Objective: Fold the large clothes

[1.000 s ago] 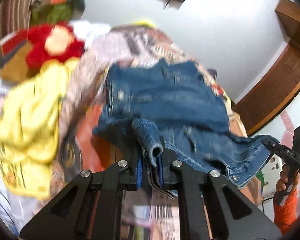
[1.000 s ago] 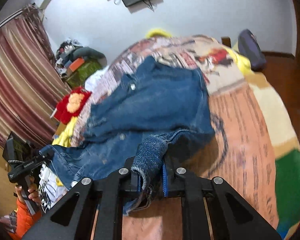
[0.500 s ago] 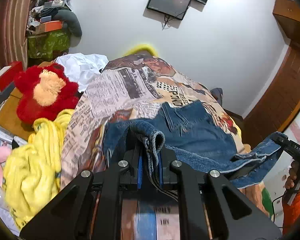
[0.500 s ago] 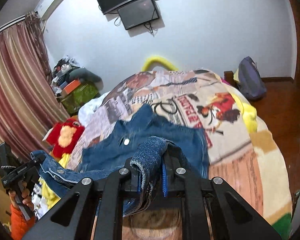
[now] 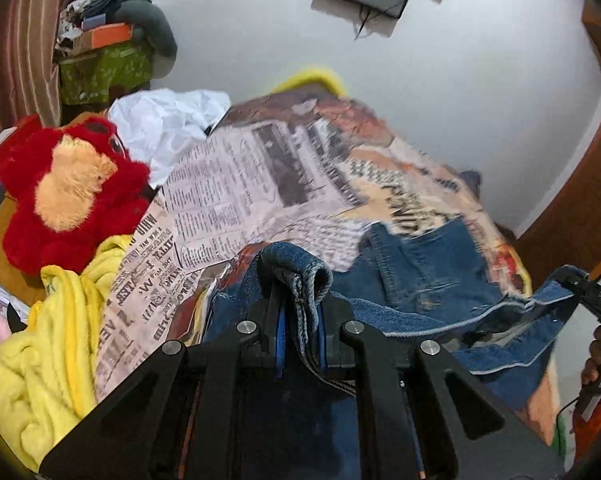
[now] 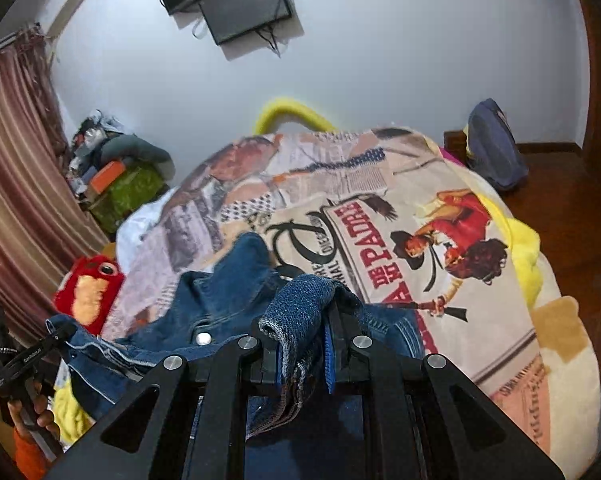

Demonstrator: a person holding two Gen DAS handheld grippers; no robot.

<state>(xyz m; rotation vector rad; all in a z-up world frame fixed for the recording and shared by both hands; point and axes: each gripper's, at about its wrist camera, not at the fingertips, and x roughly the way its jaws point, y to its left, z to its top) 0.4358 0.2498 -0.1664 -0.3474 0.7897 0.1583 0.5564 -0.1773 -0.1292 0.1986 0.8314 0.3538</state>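
A blue denim jacket [image 5: 428, 276] lies partly on the bed, its near edge lifted between my two grippers. My left gripper [image 5: 299, 308] is shut on a bunched denim fold [image 5: 300, 268]. My right gripper [image 6: 300, 334] is shut on another denim fold [image 6: 300, 308]. In the right wrist view the jacket [image 6: 228, 300] hangs from the left gripper [image 6: 56, 336] at the far left. In the left wrist view the right gripper [image 5: 572, 280] holds the hem at the far right.
The bed carries a newspaper-print blanket [image 5: 236, 184], also in the right wrist view [image 6: 380, 208]. A red plush toy [image 5: 68, 188], a yellow towel [image 5: 48, 352] and white cloth [image 5: 168, 120] lie on the left. A dark backpack [image 6: 494, 144] stands by the far right corner.
Both grippers have risen and tilted up with the denim edge. The jacket's near half has come off the bed and now spans between them, showing more blanket.
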